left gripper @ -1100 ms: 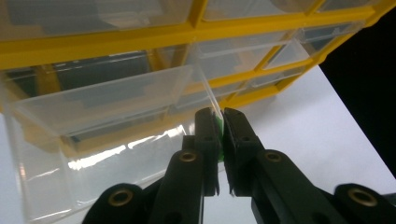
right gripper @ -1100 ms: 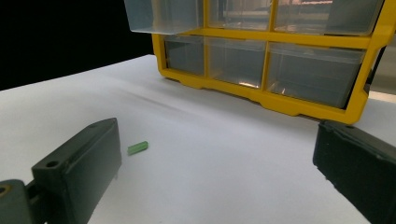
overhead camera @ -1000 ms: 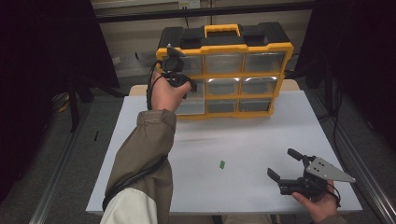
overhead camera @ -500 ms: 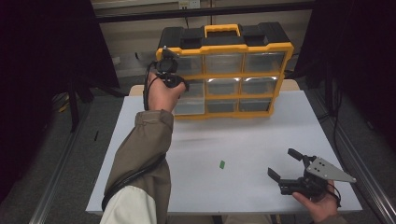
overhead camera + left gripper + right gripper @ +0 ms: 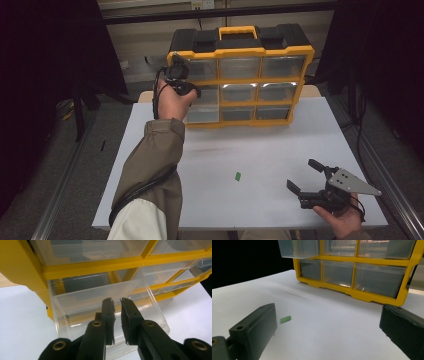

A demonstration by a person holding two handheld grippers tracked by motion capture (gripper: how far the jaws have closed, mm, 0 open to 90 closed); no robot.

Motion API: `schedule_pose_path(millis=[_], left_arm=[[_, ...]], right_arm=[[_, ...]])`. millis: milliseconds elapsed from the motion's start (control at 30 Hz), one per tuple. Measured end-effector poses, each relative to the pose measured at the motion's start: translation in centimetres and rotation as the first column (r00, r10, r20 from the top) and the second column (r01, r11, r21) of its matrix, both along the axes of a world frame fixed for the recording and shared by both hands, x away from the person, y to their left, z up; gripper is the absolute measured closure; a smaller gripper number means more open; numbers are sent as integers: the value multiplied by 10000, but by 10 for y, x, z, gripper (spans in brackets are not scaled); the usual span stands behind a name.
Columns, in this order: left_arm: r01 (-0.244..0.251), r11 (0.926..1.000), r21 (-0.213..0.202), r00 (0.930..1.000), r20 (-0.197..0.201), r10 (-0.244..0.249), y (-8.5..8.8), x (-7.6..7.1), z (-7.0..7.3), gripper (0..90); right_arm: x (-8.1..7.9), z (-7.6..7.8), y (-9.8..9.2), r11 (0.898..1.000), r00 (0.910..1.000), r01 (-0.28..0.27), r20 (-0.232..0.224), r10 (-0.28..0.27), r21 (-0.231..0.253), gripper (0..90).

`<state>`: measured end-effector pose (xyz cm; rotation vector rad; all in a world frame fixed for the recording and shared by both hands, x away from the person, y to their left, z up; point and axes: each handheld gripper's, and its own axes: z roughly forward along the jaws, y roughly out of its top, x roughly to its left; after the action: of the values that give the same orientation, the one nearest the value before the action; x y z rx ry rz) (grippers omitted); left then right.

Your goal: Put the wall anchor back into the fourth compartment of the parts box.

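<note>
Pulling step: a clear drawer is being drawn out of the yellow organizer, judged from how far it juts past the frame.
Left tongs: jaws are seen nearly together, with a thin gap between them, at the drawer's front lip; whether the lip is truly pinched cannot be told.
Left tongs, high view: held up at the organizer's left column, middle row of 3.
Drawer: directly ahead of the left tongs, touching or just beside the jaw tips; its clear walls slope away toward the frame, and nothing is made out inside.
Right tongs: jaws spread wide apart, nothing held, hanging low over the table, well apart from the organizer.
Green piece: a small green cylinder lies on the table just beside the right tongs' left jaw, between those tongs and the organizer.
Green piece, high view: to the left of the right tongs, clear of both jaws.
Step judged: drawer opening, partly done.
Next move: a straight pull toward the person is called for, kept level so the drawer is not tipped or dragged off its rails.
After that: the green piece would probably be picked up by the right tongs, which calls for a low, centred approach and a gentle close.
</note>
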<state>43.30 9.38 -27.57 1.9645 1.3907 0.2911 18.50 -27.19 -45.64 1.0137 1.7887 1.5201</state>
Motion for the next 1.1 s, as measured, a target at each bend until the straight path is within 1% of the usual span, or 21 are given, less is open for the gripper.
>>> schedule_pose_path(millis=[100, 167, 267, 300, 333, 400, 433, 500, 533, 567, 667, 700, 733, 767, 800, 833, 867, 933, 1033, 1067, 1100], left_arm=[[86, 9998, -166, 9999, -74, -87, -1, -1, 0, 799], [301, 9994, -143, 9995, -128, -303, -1, -2, 1, 792], [368, 9989, -286, 9993, -98, -371, -4, -3, 1, 784], [513, 9984, -257, 9985, -151, -517, -4, -3, 2, 777], [474, 9984, -298, 9988, -118, -477, -5, -4, 2, 771], [672, 9974, -271, 9976, -166, -676, -6, -5, 4, 768], [541, 9977, -408, 9984, -128, -547, -9, -5, 3, 764], [760, 9965, -351, 9969, -191, -767, -10, -6, 3, 749], [735, 9963, -444, 9970, -212, -745, -11, -7, 3, 737], [944, 9951, -310, 9951, -249, -952, -10, -7, 3, 733], [1158, 9924, -413, 9925, -336, -1172, -12, -9, 3, 721], [1102, 9927, -486, 9933, -296, -1117, -13, -10, 3, 717], [1206, 9917, -456, 9920, -327, -1221, -13, -10, 3, 713], [1084, 9920, -647, 9934, -294, -1105, -14, -11, 3, 708], [1209, 9905, -651, 9918, -343, -1234, -14, -12, 3, 702], [1404, 9886, -542, 9891, -362, -1425, -13, -12, 4, 693], [1384, 9887, -584, 9896, -317, -1404, -14, -13, 3, 684], [1552, 9859, -619, 9869, -357, -1576, -14, -14, 3, 657], [1557, 9846, -802, 9866, -371, -1590, -14, -15, 3, 636], [1647, 9835, -744, 9850, -404, -1680, -15, -16, 3, 630], [1610, 9838, -793, 9855, -405, -1645, -16, -17, 2, 626]], right_arm=[[0, 0, 0, 10000, 10000, 10, -3, -10, -1, 11], [0, 0, 0, 10000, 10000, 17, 4, -17, 5, 11], [0, 0, 0, 10000, 10000, 5, 16, -5, -4, 11], [0, 0, 0, 10000, 10000, 18, 15, -18, 1, 11], [0, 0, 0, 10000, 10000, 6, 16, -6, -7, 11], [0, 0, 0, 10000, 10000, 15, 3, -15, 10, 11], [0, 0, 0, 10000, 10000, 6, -9, -6, 13, 11], [0, 0, 0, 10000, 10000, 13, -1, -13, 3, 11], [0, 0, 0, 10000, 10000, 7, 20, -7, -12, 11], [0, 0, 0, 10000, 10000, 39, 9, -38, -26, 11], [0, 0, 0, 10000, 10000, 12, -7, -12, -19, 11], [0, 0, 0, 10000, 10000, 35, 5, -35, -35, 11], [0, 0, 0, 10000, 10000, 40, 8, -40, -35, 11], [0, 0, 0, 10000, 10000, 55, 10, -55, -27, 11], [0, 0, 0, 10000, 10000, 46, 14, -46, -16, 11], [0, 0, 0, 10000, 10000, 12, 10, -12, -19, 11], [0, 0, 0, 10000, 10000, 42, 9, -42, -34, 11], [0, 0, 0, 10000, 10000, 35, 4, -35, -40, 11], [0, 0, 0, 10000, 10000, 38, -2, -38, -37, 11], [0, 0, 1, 10000, 10000, 30, -15, -30, -29, 11], [0, 0, 1, 10000, 10000, 29, -12, -29, -33, 11]])
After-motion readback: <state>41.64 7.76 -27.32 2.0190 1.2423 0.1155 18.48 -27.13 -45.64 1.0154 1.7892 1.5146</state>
